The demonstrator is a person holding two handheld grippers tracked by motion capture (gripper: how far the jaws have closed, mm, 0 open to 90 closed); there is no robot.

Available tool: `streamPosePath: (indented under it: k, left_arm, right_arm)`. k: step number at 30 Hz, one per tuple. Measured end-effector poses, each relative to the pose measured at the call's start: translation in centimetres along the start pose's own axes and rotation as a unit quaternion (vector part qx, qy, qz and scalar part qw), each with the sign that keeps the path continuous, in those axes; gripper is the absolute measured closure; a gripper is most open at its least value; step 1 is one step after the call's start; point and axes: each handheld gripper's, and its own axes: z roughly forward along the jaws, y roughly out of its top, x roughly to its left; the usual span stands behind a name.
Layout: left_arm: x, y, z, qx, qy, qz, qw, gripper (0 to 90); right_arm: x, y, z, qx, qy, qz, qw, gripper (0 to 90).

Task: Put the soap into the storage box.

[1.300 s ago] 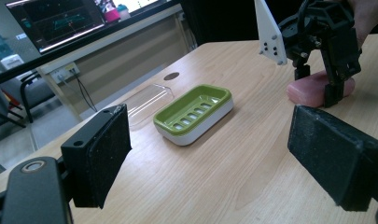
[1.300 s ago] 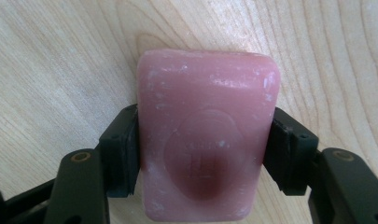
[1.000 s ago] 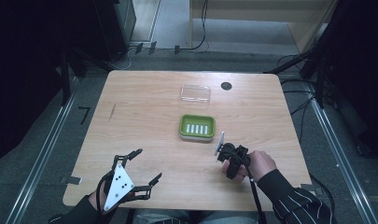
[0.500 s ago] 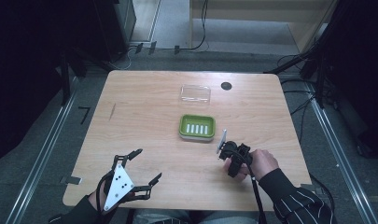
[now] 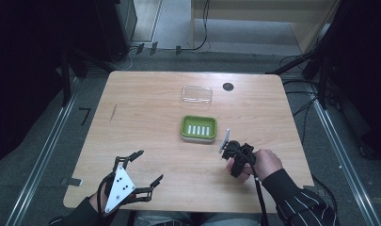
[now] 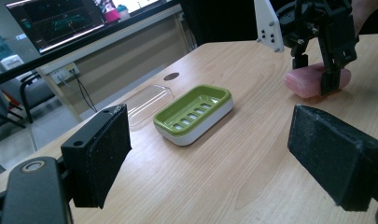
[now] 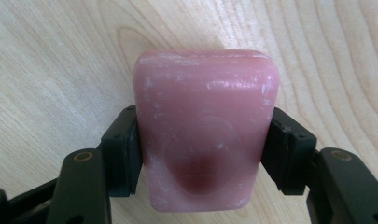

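Observation:
A pink bar of soap [image 7: 205, 130] lies flat on the wooden table [image 5: 146, 117], and my right gripper [image 7: 204, 154] is shut on it, one pad pressed against each long side. From the left gripper view the soap [image 6: 312, 79] rests on the wood under the right gripper [image 6: 315, 74], right of a green soap dish [image 6: 196, 112]. In the high view the right gripper [image 5: 235, 157] sits just front-right of the empty dish [image 5: 199, 128]. My left gripper [image 5: 149, 165] hovers open at the front left, its jaws [image 6: 219, 154] wide apart with nothing between them.
A clear plastic lid [image 5: 197, 94] lies behind the dish, with a small black round hole [image 5: 228, 86] in the tabletop to its right. Monitors and a bench stand beyond the table's far edge.

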Motion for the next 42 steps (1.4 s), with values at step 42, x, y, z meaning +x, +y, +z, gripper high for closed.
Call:
streamPosePath:
  k: [42]
  left_arm:
    - [0.0, 0.0, 0.0, 0.002, -0.001, 0.003, 1.0, 13.7]
  right_arm:
    - [-2.7, 1.9, -2.7, -0.033, -0.015, 0.009, 0.9993, 38.6]
